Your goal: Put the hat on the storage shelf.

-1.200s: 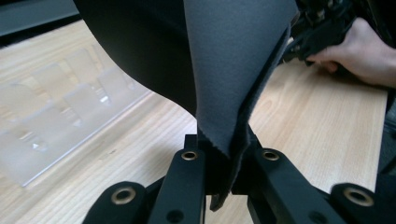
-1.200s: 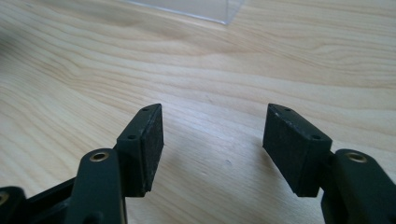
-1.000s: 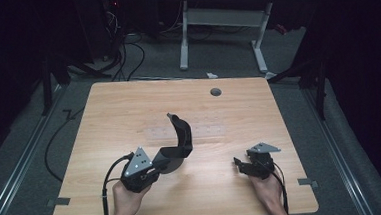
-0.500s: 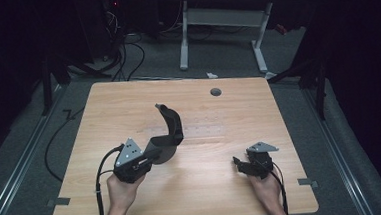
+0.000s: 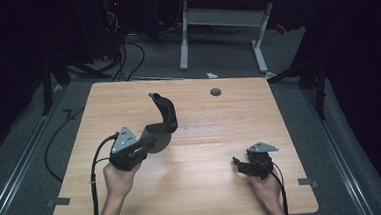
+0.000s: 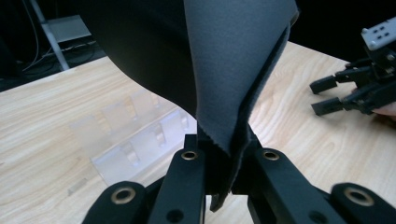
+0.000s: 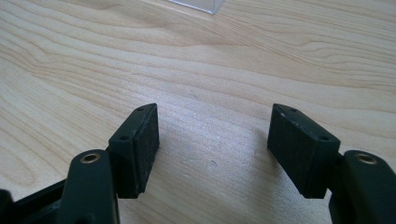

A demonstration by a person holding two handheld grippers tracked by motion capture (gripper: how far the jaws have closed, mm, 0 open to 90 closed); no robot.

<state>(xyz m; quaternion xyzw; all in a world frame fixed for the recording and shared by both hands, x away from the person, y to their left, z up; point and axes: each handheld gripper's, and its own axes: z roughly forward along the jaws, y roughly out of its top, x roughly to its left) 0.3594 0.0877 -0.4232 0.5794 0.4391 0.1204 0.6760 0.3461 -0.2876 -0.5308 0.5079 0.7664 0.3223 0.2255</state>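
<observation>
Pinching the dark cloth (image 5: 162, 120) in my left fingers (image 6: 219, 154), I hold it lifted over the worktop's (image 5: 208, 186) left half. Best keep the fold firm and raise clear of the clear rack (image 6: 135, 135). My right fingers (image 7: 212, 149) rest released, near right; plenty of room between.

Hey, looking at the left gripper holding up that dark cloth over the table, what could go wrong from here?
1. The left gripper pinches the dark grey cloth only at its folded edge, so it may slip out.
2. A clear plastic rack lies under the hanging cloth; a low sweep could snag or drag it.
3. The right gripper rests open and apart, so nothing would likely catch a drop.
</observation>
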